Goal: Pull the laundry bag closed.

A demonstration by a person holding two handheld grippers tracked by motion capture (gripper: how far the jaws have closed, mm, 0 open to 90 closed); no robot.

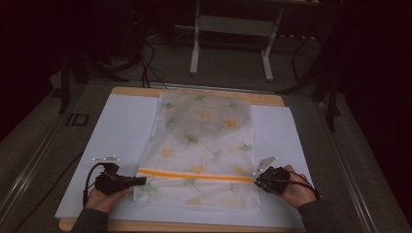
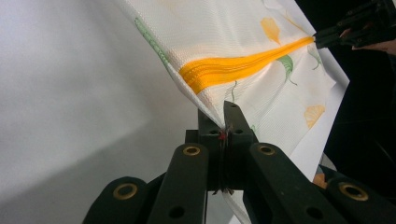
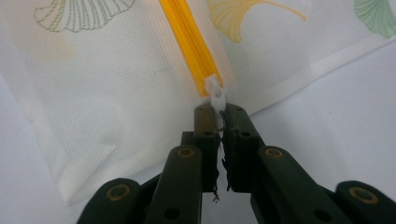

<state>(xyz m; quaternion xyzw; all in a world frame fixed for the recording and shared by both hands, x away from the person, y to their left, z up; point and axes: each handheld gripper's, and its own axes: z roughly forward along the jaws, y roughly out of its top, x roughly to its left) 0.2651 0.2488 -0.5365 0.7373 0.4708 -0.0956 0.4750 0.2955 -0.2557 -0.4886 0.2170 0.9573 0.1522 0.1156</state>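
The mesh bag [image 1: 201, 145] lies flat mid-table on the white sheet [image 1: 121, 131], bare sheet on either side of it. My left gripper [image 2: 225, 122] is pinched tight on the bag's left edge by the orange zipper [image 2: 224, 70]. My right gripper [image 3: 221, 116] is clamped on the white zipper pull [image 3: 215, 95] at the bag's right edge; I cannot tell what is inside.

From my station the mesh bag [image 1: 204, 145] reads as thin, semi-sheer white cloth with a fine woven texture — matt, printed with leaves. Its orange zipper [image 3: 189, 42] looks like ribbed plastic with a glossy white pull [image 3: 216, 93]. I see matt black plastic jaws with brass-coloured rivets — over smooth white sheeting [image 1: 121, 131] on a wooden table [image 1: 131, 91].
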